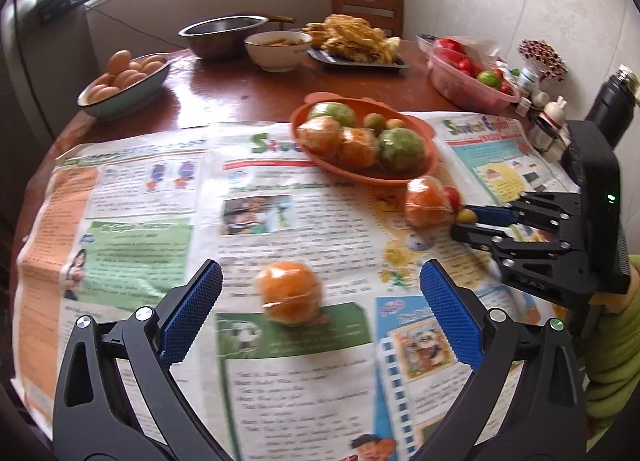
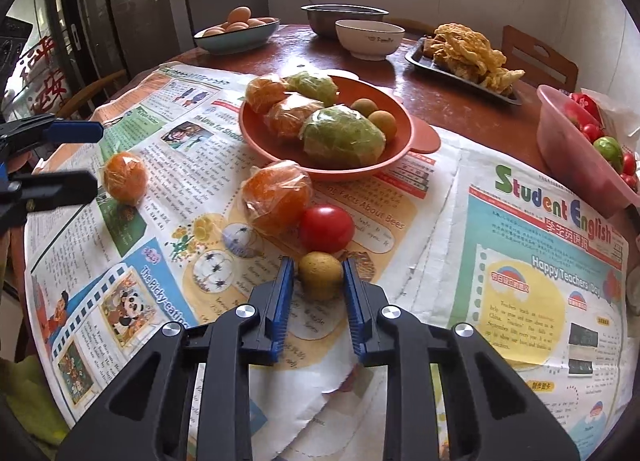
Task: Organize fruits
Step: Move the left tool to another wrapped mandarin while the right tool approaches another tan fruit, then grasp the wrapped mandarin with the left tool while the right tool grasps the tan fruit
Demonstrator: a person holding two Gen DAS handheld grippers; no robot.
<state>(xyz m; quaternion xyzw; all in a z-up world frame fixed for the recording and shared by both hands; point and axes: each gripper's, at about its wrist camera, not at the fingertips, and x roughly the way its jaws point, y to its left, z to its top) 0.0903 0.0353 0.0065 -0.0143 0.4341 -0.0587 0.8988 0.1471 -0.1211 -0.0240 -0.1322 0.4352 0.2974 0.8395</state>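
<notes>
The left claw (image 1: 320, 293) was spread wide open with nothing in it, and a plastic-wrapped orange (image 1: 290, 293) sat on the newspaper (image 1: 132, 201) between its blue pads without touching either one. The right claw (image 2: 319, 279) was much narrower, its pads just either side of a small yellowish-brown fruit (image 2: 320, 273) near the front edge of the counter (image 2: 452, 109); couldn't tell if they were actually gripping it or just framing it. Right behind that little fruit was a red tomato (image 2: 326, 229), touching a second wrapped orange (image 2: 278, 201).

The orange-red fruit bowl (image 2: 416, 133) sat mid-counter, half on the paper, holding wrapped oranges, two wrapped green fruits and two small round ones.

Readable stuff: the newspaper masthead said "Student English" (image 2: 552, 209), with "Happy Teachers' Day" below it, plus "Facts About Bees" and "The Picky-eatin..." on other pages. The white bowl (image 2: 370, 39) at the far edge said "Family".

Also back there were a bowl of eggs (image 2: 236, 33), a steel bowl (image 2: 344, 19), a tray of fried food (image 2: 468, 57), and a pink tub (image 2: 576, 157) of tomatoes at the right edge.
</notes>
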